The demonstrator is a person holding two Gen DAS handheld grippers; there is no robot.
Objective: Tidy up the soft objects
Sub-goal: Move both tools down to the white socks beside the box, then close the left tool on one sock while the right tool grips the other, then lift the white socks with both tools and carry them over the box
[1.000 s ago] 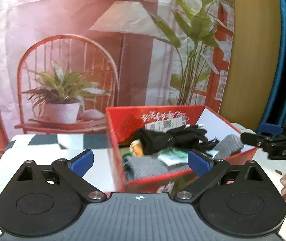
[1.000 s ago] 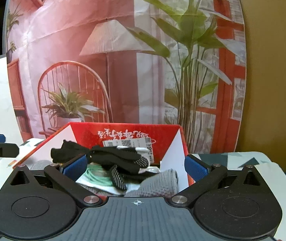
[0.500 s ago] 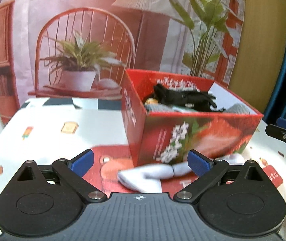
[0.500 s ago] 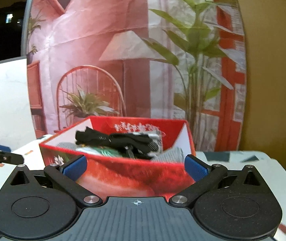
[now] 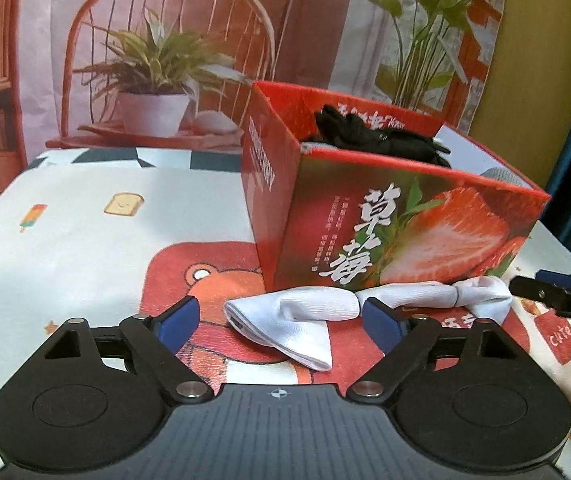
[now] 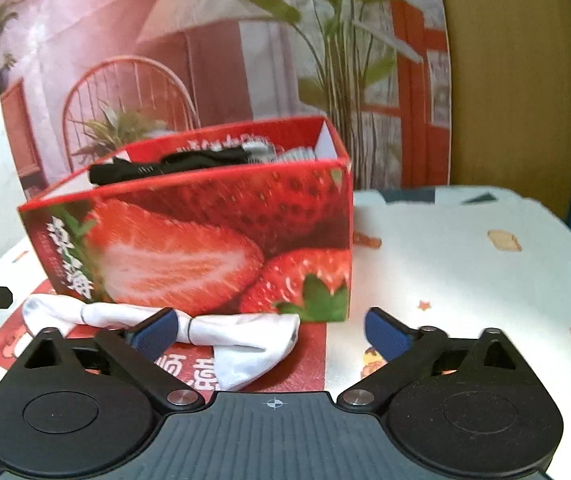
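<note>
My left gripper (image 5: 281, 318) sits low over the bench (image 5: 85, 240). Its jaws are apart and closing, and the near end of the white sock (image 5: 297, 320) lies between them on the cloth. The pads do not press it. The sock is a long, twisted piece, knotted or bunched near its middle, stretched along the foot of the strawberry box (image 5: 385, 232) and touching or just beside the box's front wall. Its folded end points toward my left camera.

My right gripper (image 6: 271, 330) also has its jaws apart and closing. The other end of the same sock (image 6: 241, 340) lies between them, nearer the left finger (image 6: 153, 332), with no pad contact that I can see. In the right view the box (image 6: 205, 240) stands just behind the sock.

The box is open on top. Black fabric items (image 5: 377, 140) are piled inside, with a bit of grey knit (image 5: 501, 174) at the far corner.

The tip of the right gripper shows at the right edge of the left view, near the sock's far end. A printed cloth with a bear pattern (image 5: 205, 276) covers the bench.
</note>
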